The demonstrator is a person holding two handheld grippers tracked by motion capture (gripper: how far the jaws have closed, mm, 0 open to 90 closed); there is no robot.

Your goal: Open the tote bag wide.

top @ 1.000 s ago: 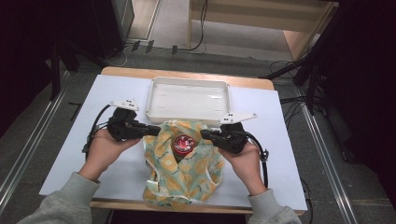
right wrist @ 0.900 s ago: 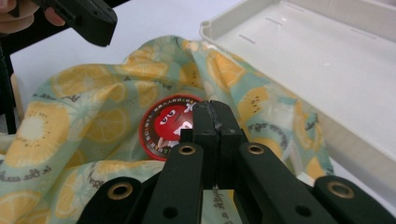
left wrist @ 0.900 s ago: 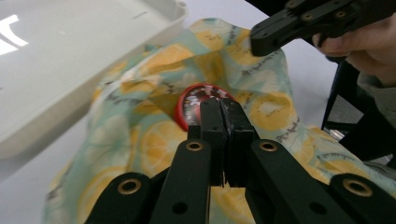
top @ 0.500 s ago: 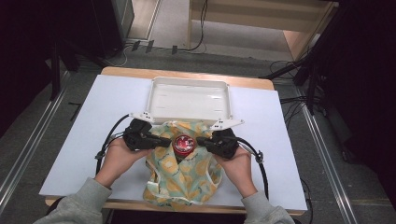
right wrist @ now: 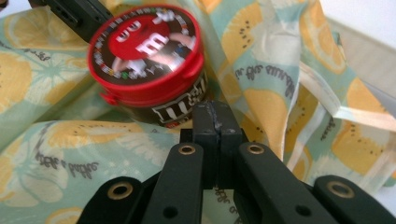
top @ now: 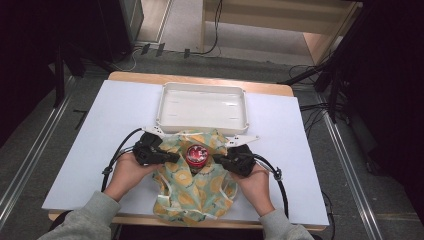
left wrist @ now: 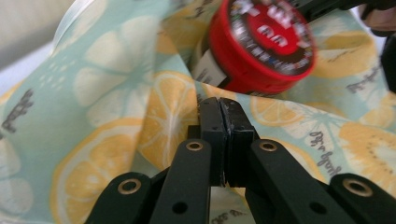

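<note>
A cloth bag (top: 192, 195) with a lemon print lies at the table's front middle. A jar with a red lid (top: 196, 154) stands in its mouth. My left gripper (top: 177, 157) comes in from the jar's left and my right gripper (top: 215, 159) from its right. In the left gripper view the jaws (left wrist: 219, 105) are pressed together on a fold of the bag (left wrist: 93, 116), just below the jar (left wrist: 264, 42). The right gripper view shows my right gripper (right wrist: 214, 109) shut on the bag (right wrist: 46, 140) close under the jar (right wrist: 147, 56).
A white tray (top: 202, 105), empty, stands just behind the bag. The white table top (top: 115, 115) spreads to both sides. Cables trail from both grippers along the forearms. Beyond the table are dark floor and more cables.
Both hands have come down and drawn inward toward the jar, bringing the bag's edges with them. The jaws stay shut throughout.
</note>
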